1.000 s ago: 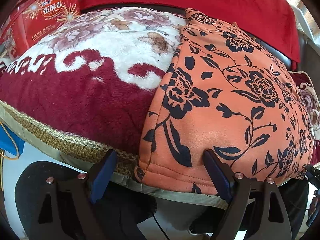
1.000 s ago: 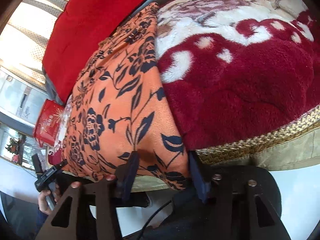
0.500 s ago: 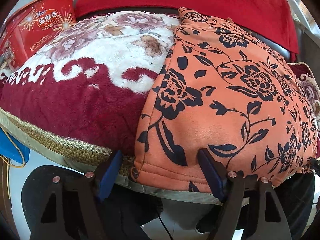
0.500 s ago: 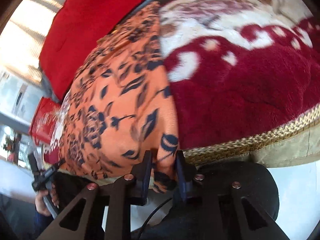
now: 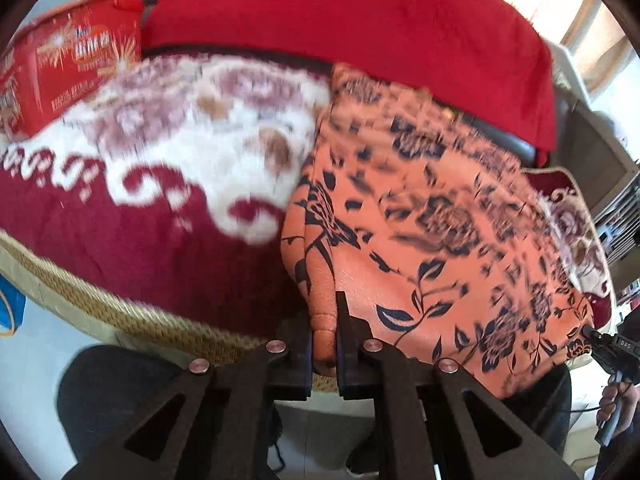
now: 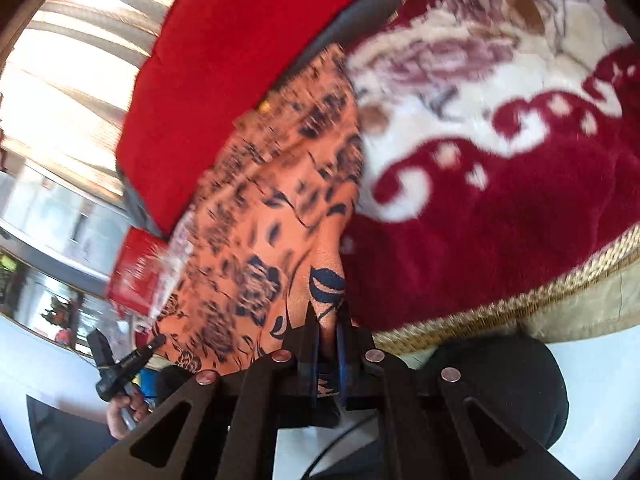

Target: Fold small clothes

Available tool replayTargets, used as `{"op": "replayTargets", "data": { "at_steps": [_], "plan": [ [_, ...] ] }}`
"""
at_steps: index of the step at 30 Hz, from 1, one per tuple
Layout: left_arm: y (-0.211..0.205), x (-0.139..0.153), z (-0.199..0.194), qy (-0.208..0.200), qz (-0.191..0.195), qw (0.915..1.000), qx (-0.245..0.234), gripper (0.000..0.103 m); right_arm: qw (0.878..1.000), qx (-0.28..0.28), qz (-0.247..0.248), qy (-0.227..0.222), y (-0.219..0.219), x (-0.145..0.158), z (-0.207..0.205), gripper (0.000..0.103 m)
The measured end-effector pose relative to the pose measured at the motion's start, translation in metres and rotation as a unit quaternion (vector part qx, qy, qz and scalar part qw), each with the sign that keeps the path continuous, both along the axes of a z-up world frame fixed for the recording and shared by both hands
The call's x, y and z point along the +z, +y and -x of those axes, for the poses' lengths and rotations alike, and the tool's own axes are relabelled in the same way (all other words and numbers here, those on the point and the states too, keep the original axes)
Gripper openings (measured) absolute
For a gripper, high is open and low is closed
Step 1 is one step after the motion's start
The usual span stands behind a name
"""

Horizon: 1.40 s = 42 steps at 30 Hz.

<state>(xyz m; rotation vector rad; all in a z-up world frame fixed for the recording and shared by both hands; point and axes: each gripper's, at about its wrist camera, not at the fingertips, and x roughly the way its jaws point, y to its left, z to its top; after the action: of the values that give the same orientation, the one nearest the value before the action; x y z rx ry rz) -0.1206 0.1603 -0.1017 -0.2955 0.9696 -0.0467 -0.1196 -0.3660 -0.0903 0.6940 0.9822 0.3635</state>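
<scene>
An orange garment with a dark floral print [image 5: 432,216] lies spread on a plush red and white blanket [image 5: 152,184]. My left gripper [image 5: 323,328] is shut on the garment's near left corner, pinching a bunched hem. In the right wrist view the same garment [image 6: 272,224] shows, and my right gripper [image 6: 328,332] is shut on its near right corner. The right gripper also shows at the far right of the left wrist view [image 5: 608,352]. The left gripper also shows at the lower left of the right wrist view [image 6: 120,364].
A red cushion [image 5: 360,20] runs along the back of the seat. A red printed box [image 5: 68,68] stands at the back left. The blanket's woven gold trim [image 5: 120,316] hangs over the front edge above a white floor.
Both grippers closed: the left was open around the garment's corner and now pinches it; the right shut half a second ago and stays shut. The hem has bunched and lifted.
</scene>
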Motion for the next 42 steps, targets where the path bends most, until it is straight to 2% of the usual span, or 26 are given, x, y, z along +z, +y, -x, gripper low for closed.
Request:
{"op": "replayTargets", "data": {
  "at_steps": [3, 5, 9, 11, 13, 15, 18, 20, 22, 23, 24, 26, 28, 31, 34, 35, 36, 37, 38, 39, 40, 41, 42],
  "plan": [
    [0.001, -0.013, -0.007, 0.024, -0.009, 0.9997, -0.002, 0.009, 1.000, -0.002, -0.003, 0.022, -0.002, -0.018, -0.004, 0.007],
    [0.002, -0.019, -0.009, 0.040, -0.004, 0.9992, 0.003, 0.009, 0.999, -0.011, -0.024, 0.041, -0.004, -0.031, -0.003, 0.007],
    [0.001, 0.014, 0.001, -0.008, 0.002, 1.0000, -0.003, 0.009, 0.999, -0.009, -0.044, 0.003, -0.007, -0.007, 0.006, 0.007],
    [0.000, 0.017, -0.004, -0.013, -0.002, 0.9999, -0.005, 0.009, 0.999, -0.005, -0.039, 0.001, -0.009, -0.006, 0.003, 0.007],
    [-0.001, 0.002, -0.014, 0.017, -0.004, 0.9998, -0.005, 0.009, 0.999, -0.007, -0.034, 0.031, -0.009, -0.026, -0.003, 0.007],
    [-0.001, -0.016, -0.020, 0.053, -0.002, 0.9986, 0.001, 0.009, 0.996, -0.016, -0.054, 0.065, -0.011, -0.046, -0.004, 0.007],
    [-0.004, 0.005, -0.010, 0.011, 0.004, 0.9999, -0.011, 0.009, 0.997, -0.011, -0.075, 0.034, -0.008, -0.028, 0.000, 0.007],
    [-0.008, 0.011, -0.010, 0.001, -0.016, 0.9997, -0.019, 0.009, 0.998, -0.003, -0.062, 0.018, -0.006, -0.014, -0.001, 0.007],
    [-0.006, -0.009, -0.019, 0.033, -0.016, 0.9991, -0.021, 0.009, 0.998, -0.001, -0.048, 0.035, -0.005, -0.024, -0.009, 0.007],
    [-0.003, -0.028, -0.026, 0.072, -0.012, 0.9972, -0.014, 0.008, 0.996, -0.007, -0.056, 0.068, -0.007, -0.044, -0.014, 0.007],
    [-0.004, -0.039, -0.030, 0.094, -0.013, 0.9954, -0.014, 0.008, 0.994, -0.010, -0.064, 0.086, -0.006, -0.053, -0.017, 0.007],
    [-0.005, -0.026, -0.032, 0.079, -0.010, 0.9964, -0.027, 0.008, 0.994, 0.002, -0.067, 0.085, -0.001, -0.049, -0.021, 0.007],
    [-0.006, -0.002, -0.040, 0.056, -0.001, 0.9976, -0.041, 0.008, 0.995, 0.008, -0.083, 0.062, -0.001, -0.028, -0.031, 0.007],
    [-0.003, 0.054, -0.080, -0.006, 0.028, 0.9974, -0.067, 0.008, 0.993, 0.008, -0.118, -0.001, -0.007, 0.020, -0.076, 0.007],
    [0.008, 0.098, -0.146, -0.070, 0.071, 0.9938, -0.050, 0.008, 0.987, -0.011, -0.141, -0.073, -0.017, 0.068, -0.151, 0.007],
    [0.011, 0.104, -0.166, -0.085, 0.077, 0.9927, -0.037, 0.008, 0.985, -0.024, -0.137, -0.101, -0.021, 0.084, -0.185, 0.007],
    [0.015, 0.106, -0.199, -0.095, 0.082, 0.9918, -0.023, 0.009, 0.983, -0.036, -0.145, -0.110, -0.020, 0.089, -0.206, 0.007],
    [0.014, 0.102, -0.222, -0.092, 0.075, 0.9929, -0.013, 0.013, 0.979, -0.053, -0.162, -0.111, -0.022, 0.089, -0.235, 0.010],
    [0.012, 0.091, -0.252, -0.080, 0.053, 0.9954, 0.000, 0.013, 0.980, -0.061, -0.158, -0.107, -0.020, 0.085, -0.255, 0.011],
    [0.009, 0.078, -0.273, -0.066, 0.037, 0.9970, 0.012, 0.024, 0.984, -0.066, -0.135, -0.094, -0.018, 0.076, -0.280, 0.026],
    [0.007, 0.057, -0.295, -0.047, 0.018, 0.9984, 0.025, 0.053, 0.990, -0.076, -0.102, -0.066, -0.012, 0.057, -0.304, 0.067],
    [0.005, 0.031, -0.317, -0.012, -0.007, 0.9995, 0.028, 0.071, 0.993, -0.084, -0.078, -0.041, -0.009, 0.043, -0.315, 0.085],
    [0.006, 0.007, -0.330, 0.025, -0.034, 0.9984, 0.038, 0.078, 0.994, -0.097, -0.050, -0.010, -0.006, 0.023, -0.322, 0.087]
  ]
}}
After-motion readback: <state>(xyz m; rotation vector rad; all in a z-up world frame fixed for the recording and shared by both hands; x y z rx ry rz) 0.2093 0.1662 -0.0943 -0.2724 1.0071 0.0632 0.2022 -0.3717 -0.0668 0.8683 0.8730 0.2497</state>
